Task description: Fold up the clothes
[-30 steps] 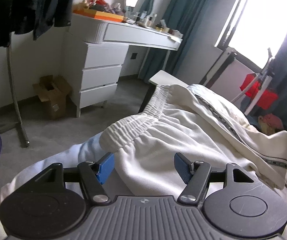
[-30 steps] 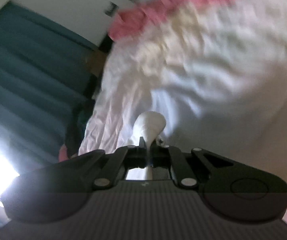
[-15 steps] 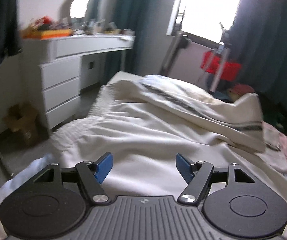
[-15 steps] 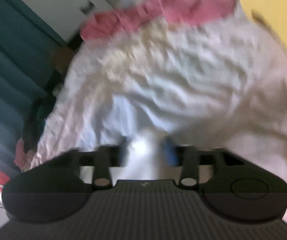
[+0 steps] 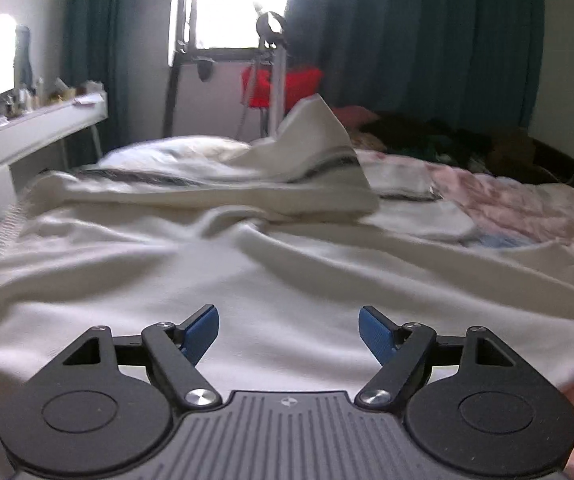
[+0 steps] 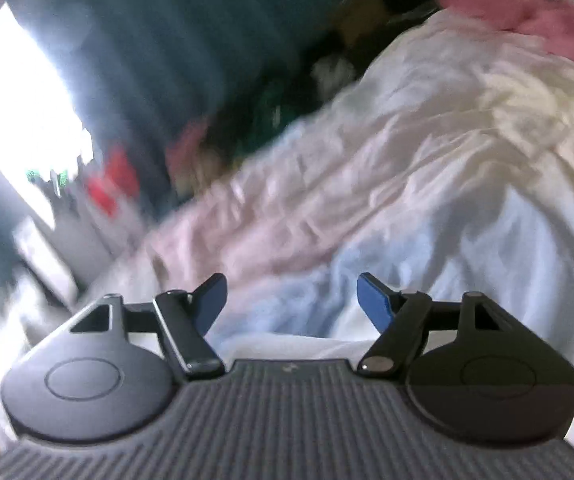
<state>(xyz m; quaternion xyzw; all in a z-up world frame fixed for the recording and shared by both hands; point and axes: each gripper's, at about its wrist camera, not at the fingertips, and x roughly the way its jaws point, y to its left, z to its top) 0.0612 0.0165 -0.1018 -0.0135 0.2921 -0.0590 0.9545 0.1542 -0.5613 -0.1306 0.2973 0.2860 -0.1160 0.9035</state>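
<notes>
My left gripper (image 5: 289,330) and right gripper (image 6: 291,300) both gape wide, holding nothing. Cream garment (image 5: 247,272) covers the bed (image 5: 527,200); teal curtains (image 5: 407,32) flank a bright window (image 5: 231,0).

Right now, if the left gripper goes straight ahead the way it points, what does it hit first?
The left gripper, jaws open, points low across the bed. It would probably meet the cream garment spread just ahead, well before the raised striped fold beyond. Depth is unclear through the fisheye.
</notes>
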